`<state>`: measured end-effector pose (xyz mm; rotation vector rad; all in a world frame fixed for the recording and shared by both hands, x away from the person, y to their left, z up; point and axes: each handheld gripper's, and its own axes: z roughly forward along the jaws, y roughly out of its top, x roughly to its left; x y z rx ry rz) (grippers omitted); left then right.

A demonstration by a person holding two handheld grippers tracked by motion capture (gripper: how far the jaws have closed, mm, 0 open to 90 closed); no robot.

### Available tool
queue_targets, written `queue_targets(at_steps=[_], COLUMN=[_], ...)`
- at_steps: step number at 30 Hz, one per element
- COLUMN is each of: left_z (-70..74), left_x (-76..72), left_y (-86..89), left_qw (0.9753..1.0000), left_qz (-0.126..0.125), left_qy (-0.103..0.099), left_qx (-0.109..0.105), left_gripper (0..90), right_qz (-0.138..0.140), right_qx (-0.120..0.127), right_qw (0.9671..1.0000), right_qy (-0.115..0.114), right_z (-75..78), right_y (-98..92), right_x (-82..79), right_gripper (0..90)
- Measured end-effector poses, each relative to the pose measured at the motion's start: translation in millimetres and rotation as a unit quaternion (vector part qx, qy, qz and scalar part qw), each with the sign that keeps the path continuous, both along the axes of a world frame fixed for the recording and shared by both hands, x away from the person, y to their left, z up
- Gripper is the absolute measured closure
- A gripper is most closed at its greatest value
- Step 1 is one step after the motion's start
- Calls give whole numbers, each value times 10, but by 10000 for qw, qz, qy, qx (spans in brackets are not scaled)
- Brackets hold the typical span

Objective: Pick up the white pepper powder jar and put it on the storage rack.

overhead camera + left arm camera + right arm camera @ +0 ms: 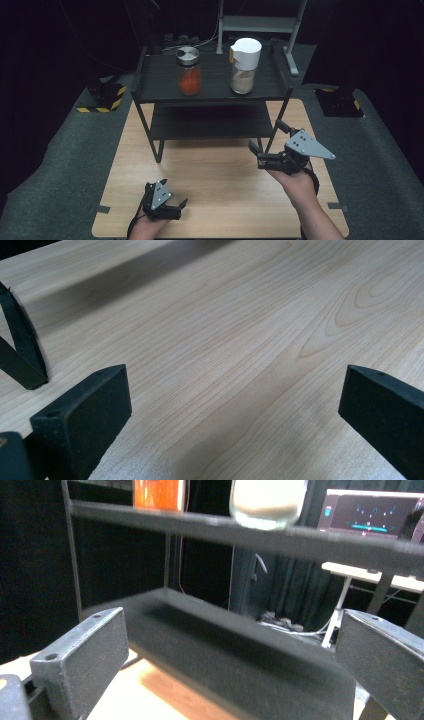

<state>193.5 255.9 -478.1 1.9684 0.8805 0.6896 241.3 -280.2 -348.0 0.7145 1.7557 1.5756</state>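
— Where did you have the grippers?

— Your right gripper (267, 142) was raised near the right front leg of the black shelf rack (150, 82), jaws spread wide with nothing between them, aimed at the rack. Your left gripper (175, 194) sat low by the table's (225, 200) near edge, also spread and empty, over bare wood.

— And the jars?

— Both stood on the rack's top shelf: the white-lidded jar (245, 65) of pale powder towards the right end, the orange-filled jar (189, 70) with the metal lid left of it, apart from each other.

— What could have gone wrong from there?

— I judged the white-lidded jar nearest your right gripper. It stood close to the shelf's front edge, so a low approach could have clipped that edge, and a jaw nudging the glass could have tipped it off.
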Motion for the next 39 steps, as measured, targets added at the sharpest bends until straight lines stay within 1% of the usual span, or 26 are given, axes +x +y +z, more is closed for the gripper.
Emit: queue_targets(at_steps=[2, 3, 10, 14, 16, 22, 28, 33, 39], left_z=[-2, -3, -4, -5, -4, -5, -6, -6, -5], left_x=[-1, -1, -5, -9, -8, -9, -11, -13, -12], left_y=[4, 4, 2, -1, -1, -1, -1, -7, -8], left_qw=[10000, 10000, 10000, 10000, 10000, 10000, 10000, 10000, 10000], left_qz=[1, 1, 0, -7, -6, -10, -8, -10, -11], left_qy=[-4, -9, -17, -30, -26, -34, -36, -43, -41], left_qx=[-10, -9, -4, 9, 11, 11, 9, 25, 31], left_gripper=[8, 8, 8, 8, 8, 8, 8, 8, 8], right_qz=[-17, -16, -35, -29, -34, -99, -164, -257, -373], right_qx=[-78, -126, -310, -338, -387, -534, -758, -917, -1074], right_qw=[10000, 9999, 9991, 9985, 9979, 9965, 9934, 9912, 9874], right_qy=[40, 79, 296, 423, 510, 643, 843, 917, 1099], right_z=[-54, -106, -347, -472, -554, -773, -989, -1112, -1243], right_y=[-5, -11, -35, -52, -54, -50, -43, -46, -72], right_x=[-15, -24, -68, -82, -92, -121, -131, -148, -149], right_gripper=[0, 0, 1, 1, 1, 3, 3, 3, 3])
